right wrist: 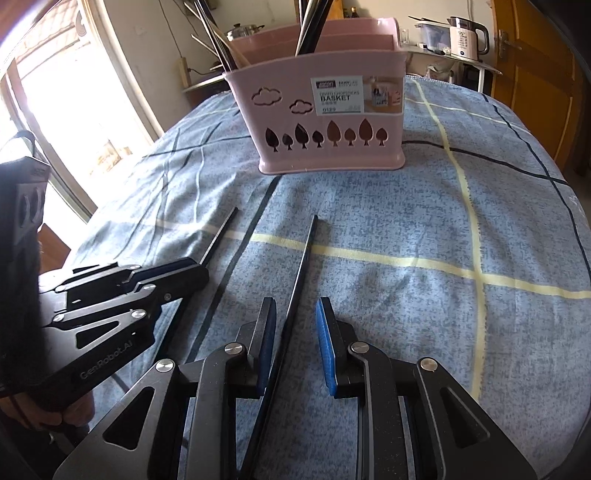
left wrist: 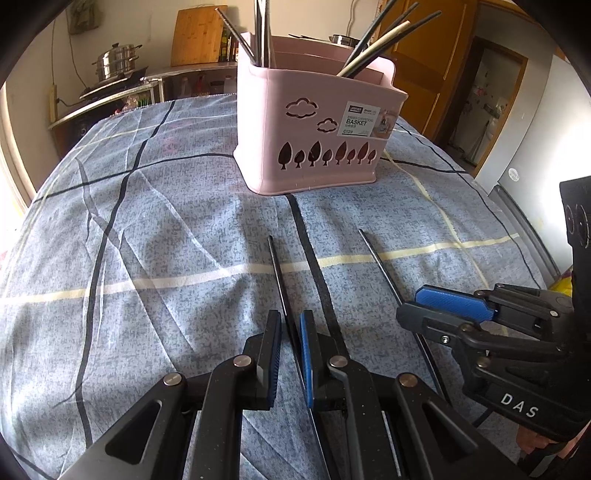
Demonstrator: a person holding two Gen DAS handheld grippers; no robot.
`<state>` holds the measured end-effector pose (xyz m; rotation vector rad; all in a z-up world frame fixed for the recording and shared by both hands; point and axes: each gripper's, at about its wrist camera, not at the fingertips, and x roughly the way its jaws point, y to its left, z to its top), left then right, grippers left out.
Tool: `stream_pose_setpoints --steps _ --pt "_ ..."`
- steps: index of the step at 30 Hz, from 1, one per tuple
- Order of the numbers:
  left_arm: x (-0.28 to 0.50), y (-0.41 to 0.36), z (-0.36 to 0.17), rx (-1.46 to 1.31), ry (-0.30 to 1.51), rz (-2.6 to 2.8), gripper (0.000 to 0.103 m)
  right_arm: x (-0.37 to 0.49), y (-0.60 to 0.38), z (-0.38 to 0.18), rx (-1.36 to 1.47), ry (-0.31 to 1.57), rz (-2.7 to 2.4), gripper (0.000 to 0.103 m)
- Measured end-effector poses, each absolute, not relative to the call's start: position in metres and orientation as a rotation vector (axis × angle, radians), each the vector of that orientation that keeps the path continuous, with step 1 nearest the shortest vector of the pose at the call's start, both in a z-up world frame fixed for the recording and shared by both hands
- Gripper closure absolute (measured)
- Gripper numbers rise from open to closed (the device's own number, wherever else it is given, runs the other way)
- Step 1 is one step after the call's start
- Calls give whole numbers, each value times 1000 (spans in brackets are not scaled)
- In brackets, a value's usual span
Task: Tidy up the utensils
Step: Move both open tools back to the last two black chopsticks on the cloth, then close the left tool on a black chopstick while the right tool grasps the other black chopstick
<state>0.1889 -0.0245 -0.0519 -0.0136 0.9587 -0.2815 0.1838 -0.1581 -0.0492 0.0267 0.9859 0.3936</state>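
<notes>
Now left hand-held gripper (left wrist: 291,325) nips black chopstick (left wrist: 277,273); right hand-held gripper (right wrist: 295,317), half-open, straddles second chopstick (right wrist: 303,258). I close squarely before lifting toward pink basket (right wrist: 325,147) at 12 o'clock.

Two thin black chopsticks (left wrist: 277,273) (right wrist: 302,269) lie flat on the cloth, well apart, tips toward 12 o'clock, short of an upright pink slotted basket (left wrist: 314,122) holding more chopsticks and metal utensils (left wrist: 263,33) standing on end.

Pink basket (left wrist: 314,147) with cloud and tree cut-outs; blue-grey mottled cloth (left wrist: 166,240) with black and cream stripes; black chopsticks (right wrist: 301,266).
</notes>
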Motion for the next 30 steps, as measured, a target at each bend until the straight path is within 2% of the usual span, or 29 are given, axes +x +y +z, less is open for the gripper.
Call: stream_pose_setpoints --steps 6,13,30 --pt "191 -29 -52 13 951 -265 94 187 -152 -50 -3 976 376 81" --pt "191 -33 -51 43 948 -257 94 189 -153 -50 -22 973 339 95" --pt "189 -22 -35 7 943 -272 97 185 -163 -34 12 956 355 97"
